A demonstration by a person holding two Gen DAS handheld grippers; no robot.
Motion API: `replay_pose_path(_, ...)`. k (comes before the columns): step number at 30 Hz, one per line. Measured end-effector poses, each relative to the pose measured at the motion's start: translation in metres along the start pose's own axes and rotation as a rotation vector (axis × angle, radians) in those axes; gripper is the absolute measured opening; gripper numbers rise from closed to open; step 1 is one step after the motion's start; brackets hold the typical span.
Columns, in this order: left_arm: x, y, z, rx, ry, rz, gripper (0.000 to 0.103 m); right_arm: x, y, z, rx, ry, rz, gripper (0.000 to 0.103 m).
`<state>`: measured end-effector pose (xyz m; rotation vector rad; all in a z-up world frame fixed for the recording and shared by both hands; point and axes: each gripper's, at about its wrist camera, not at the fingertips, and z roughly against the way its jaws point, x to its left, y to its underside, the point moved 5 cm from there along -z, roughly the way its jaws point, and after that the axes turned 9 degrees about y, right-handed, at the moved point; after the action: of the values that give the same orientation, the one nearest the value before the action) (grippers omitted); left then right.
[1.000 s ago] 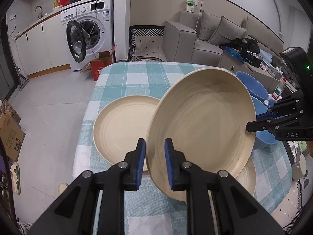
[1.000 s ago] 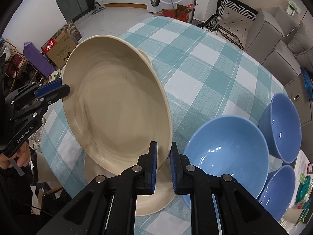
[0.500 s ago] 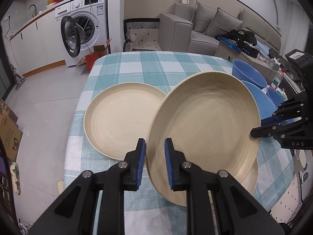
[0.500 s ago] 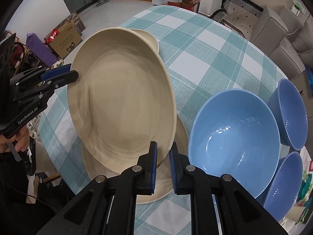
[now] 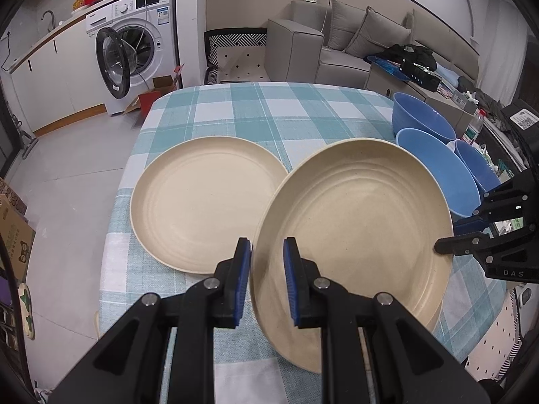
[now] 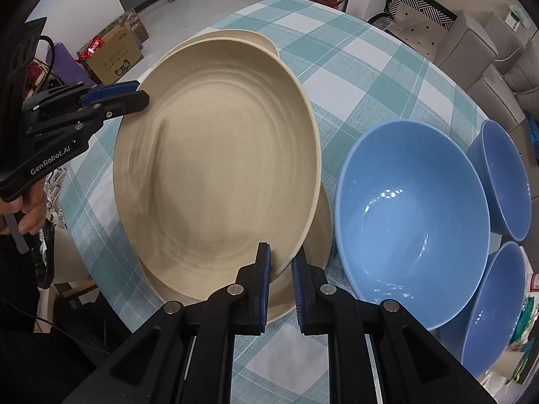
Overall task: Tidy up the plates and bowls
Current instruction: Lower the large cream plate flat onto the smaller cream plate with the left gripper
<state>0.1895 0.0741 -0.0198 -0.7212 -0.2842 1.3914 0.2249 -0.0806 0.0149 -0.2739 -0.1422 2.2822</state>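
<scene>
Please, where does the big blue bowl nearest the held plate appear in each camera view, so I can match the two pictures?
Left wrist view: the big blue bowl is at the right edge, partly hidden behind the held plate.
Right wrist view: the bowl fills the right-centre, just right of the plate.
Shared landmark: the held plate, pinched by both grippers.

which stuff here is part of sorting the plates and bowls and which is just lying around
Part of the job:
- held plate, clamped by left gripper and right gripper
- plate underneath
- plate on the left
- three blue bowls

Just lying about:
- washing machine
- sofa
- cardboard box
</scene>
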Motion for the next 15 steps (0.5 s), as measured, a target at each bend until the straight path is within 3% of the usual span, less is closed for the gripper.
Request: replay_pose_path(15,-0.015,0.007,-0.018,0.030,0.022,-0.023,0.018,0.000,0.024,-0.006,-0.005,0.027,-0.013,0.014)
